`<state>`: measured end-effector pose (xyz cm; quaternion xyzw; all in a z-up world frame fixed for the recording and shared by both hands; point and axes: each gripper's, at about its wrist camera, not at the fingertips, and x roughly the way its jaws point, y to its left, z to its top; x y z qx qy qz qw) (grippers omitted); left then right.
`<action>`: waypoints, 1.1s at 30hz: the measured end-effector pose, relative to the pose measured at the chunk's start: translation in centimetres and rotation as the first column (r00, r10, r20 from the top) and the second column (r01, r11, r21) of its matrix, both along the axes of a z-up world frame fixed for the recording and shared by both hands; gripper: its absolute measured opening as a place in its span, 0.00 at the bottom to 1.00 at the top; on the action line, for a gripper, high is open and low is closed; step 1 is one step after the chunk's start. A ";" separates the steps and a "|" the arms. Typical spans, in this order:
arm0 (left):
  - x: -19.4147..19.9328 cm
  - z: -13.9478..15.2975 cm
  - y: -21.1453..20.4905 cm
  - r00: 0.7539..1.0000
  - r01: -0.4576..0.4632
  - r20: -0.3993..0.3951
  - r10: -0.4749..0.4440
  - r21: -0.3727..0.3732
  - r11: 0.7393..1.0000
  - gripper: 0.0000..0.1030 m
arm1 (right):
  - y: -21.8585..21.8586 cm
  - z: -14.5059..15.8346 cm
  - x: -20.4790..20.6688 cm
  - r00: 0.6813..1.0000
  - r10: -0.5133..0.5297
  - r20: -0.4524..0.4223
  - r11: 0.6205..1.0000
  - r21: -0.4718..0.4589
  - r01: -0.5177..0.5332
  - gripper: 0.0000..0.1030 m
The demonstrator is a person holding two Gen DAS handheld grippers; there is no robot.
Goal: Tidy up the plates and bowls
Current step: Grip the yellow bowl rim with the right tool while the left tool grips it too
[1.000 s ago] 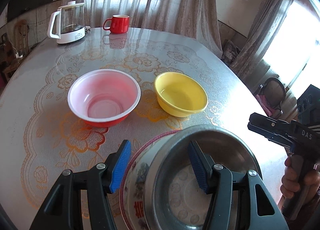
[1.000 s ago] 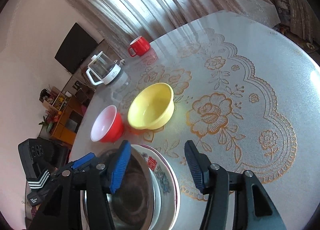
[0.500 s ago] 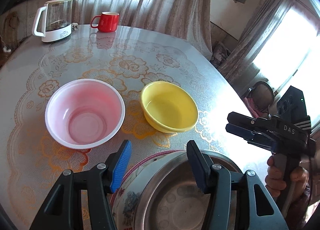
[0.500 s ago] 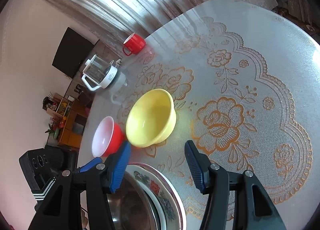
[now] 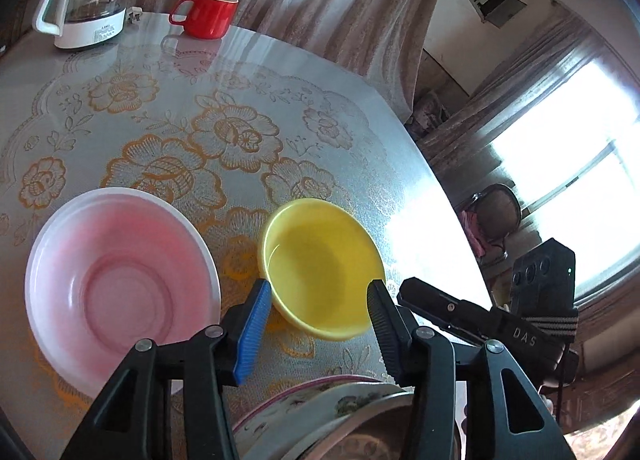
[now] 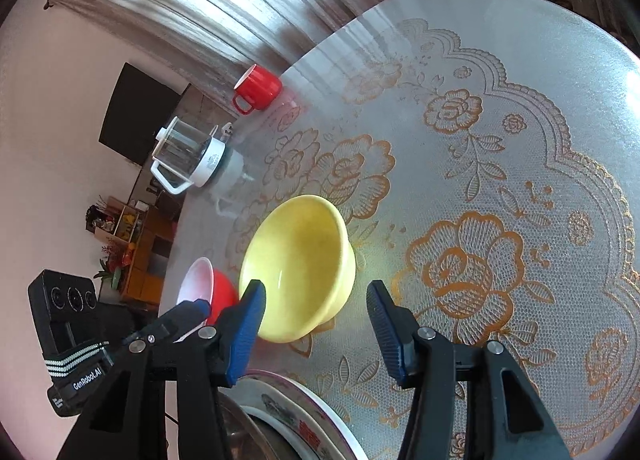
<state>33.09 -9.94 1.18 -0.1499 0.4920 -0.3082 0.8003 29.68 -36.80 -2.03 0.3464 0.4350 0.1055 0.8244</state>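
The tabletop [image 5: 304, 72], round and under a lace-patterned cover, carries the same spread as a second ago; nothing on it has been shifted. What has changed is where both tongs sit. A second ago each looked down onto the stack [image 5: 340, 412] at the near edge, a steel bowl nested in a flowered plate, with the left tongs straddling the steel bowl's rim. Now the stack has dropped to the bottom of both views, so both have come forward off it

The red bowl [image 5: 116, 288], white inside, stands left of the yellow bowl [image 5: 320, 268], the two near each other but apart. The left tongs [image 5: 316, 324] are wide open and empty, framing the near rim of the yellow bowl. The right tongs [image 6: 316, 324] are likewise wide open and empty, aimed at that same bowl from the other side. Whether any finger touches it I cannot tell

My reading: the stack is done with for now and the yellow bowl is next, probably to be nested with the others. Two tongs converging on one bowl could knock it or each other

The kettle [image 5: 84, 0] and mug [image 5: 208, 12] at the far edge play no part
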 end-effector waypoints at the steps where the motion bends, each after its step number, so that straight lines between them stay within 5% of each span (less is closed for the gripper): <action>1: 0.4 -0.3 0.0 1.000 -0.004 -0.015 0.004 -0.005 1.000 0.51 | 0.0 -0.2 0.2 1.000 0.002 -0.006 1.000 0.001 -0.002 0.52; 4: 1.4 -0.7 -0.2 0.999 -0.016 -0.039 0.015 -0.015 1.000 0.51 | 0.1 -0.7 0.8 1.000 0.010 -0.023 1.000 -0.005 -0.010 0.52; 12: 3.3 -1.6 -1.1 0.998 -0.021 -0.058 0.022 0.003 1.000 0.51 | 0.0 -1.9 0.9 0.999 0.023 -0.043 0.999 -0.037 -0.024 0.29; 25: 4.7 -1.8 -3.2 0.997 0.021 -0.071 -0.015 0.087 0.996 0.56 | 0.0 -2.2 1.6 0.998 0.034 -0.052 0.998 -0.045 -0.036 0.27; 29: 4.1 -1.6 -4.1 0.997 0.062 -0.052 -0.057 0.109 0.992 0.55 | 0.2 -2.2 1.6 0.998 0.047 -0.049 0.997 -0.054 -0.049 0.12; 33: 3.6 -1.4 -3.9 0.997 0.065 -0.054 -0.060 0.093 0.993 0.55 | 0.3 -2.0 1.2 0.997 0.049 -0.053 0.995 -0.081 -0.053 0.11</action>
